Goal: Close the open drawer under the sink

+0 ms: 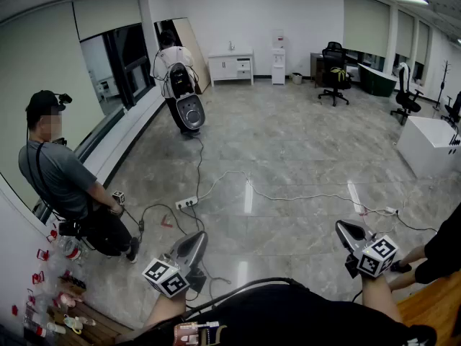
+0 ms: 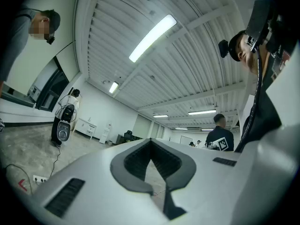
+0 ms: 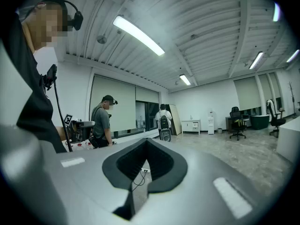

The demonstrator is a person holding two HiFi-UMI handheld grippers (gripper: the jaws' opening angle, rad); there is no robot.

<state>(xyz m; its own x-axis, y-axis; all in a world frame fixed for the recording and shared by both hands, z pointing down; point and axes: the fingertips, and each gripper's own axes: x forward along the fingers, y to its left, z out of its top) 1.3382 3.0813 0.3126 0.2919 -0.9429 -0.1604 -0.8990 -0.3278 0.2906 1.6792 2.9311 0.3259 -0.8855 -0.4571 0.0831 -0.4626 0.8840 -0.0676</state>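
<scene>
1. Both shut, nothing btwn jaws: left gripper and right gripper are sitting closed and empty.
2. Both are pointing out over the tiled floor, low at the frame bottom.
3. Sink cabinet is standing at the far wall, well apart from both grippers; drawer too small to make out.
</scene>
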